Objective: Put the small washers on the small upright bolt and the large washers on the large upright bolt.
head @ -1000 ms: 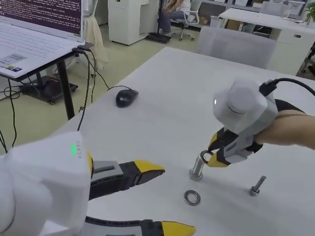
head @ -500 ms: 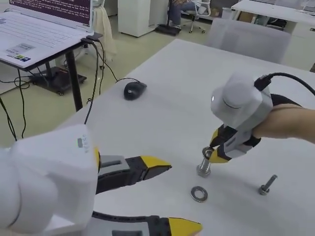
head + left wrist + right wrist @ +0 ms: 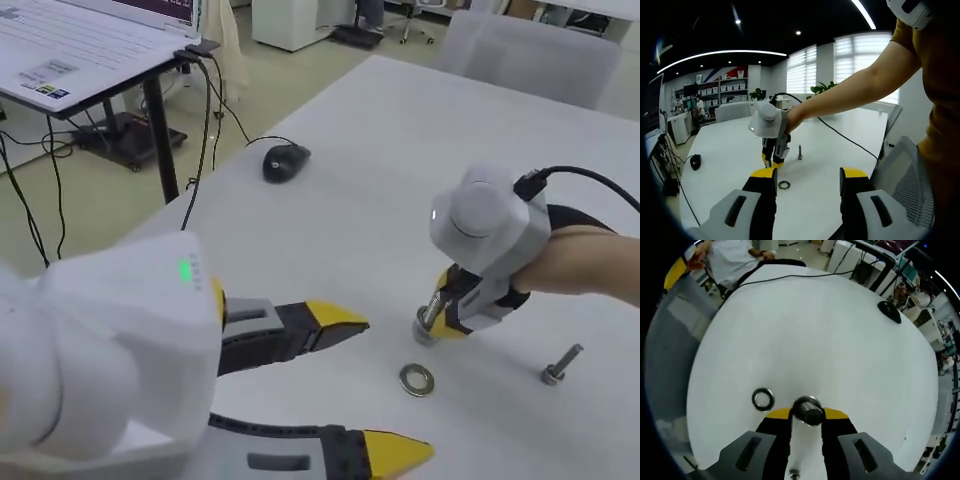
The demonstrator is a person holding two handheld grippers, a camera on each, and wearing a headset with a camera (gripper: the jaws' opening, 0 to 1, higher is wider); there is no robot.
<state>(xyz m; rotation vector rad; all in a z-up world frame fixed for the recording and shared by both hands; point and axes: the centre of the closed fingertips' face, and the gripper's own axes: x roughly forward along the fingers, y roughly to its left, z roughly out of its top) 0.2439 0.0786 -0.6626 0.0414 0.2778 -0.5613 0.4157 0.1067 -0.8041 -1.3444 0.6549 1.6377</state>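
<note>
Washer lies flat and loose on white table, just below the right gripper in head view and between it and the left gripper. Right gripper hangs nose-down over the large upright bolt, yellow tips on either side of the bolt top. In right gripper view the bolt top sits between the tips with a silvery ring round it; a narrow gap shows between the jaws behind it. Cannot tell if the jaws pinch that ring or just flank it. Loose washer is off to the left of those jaws, apart from the bolt. Small upright bolt stands near the right gripper on its hand side, bare, nothing touching it. Left gripper hovers low with jaws wide apart and nothing between them; in left gripper view the loose washer is just ahead of its left tip. Computer mouse is well beyond both grippers, and the laptop is off the table on a stand.
</note>
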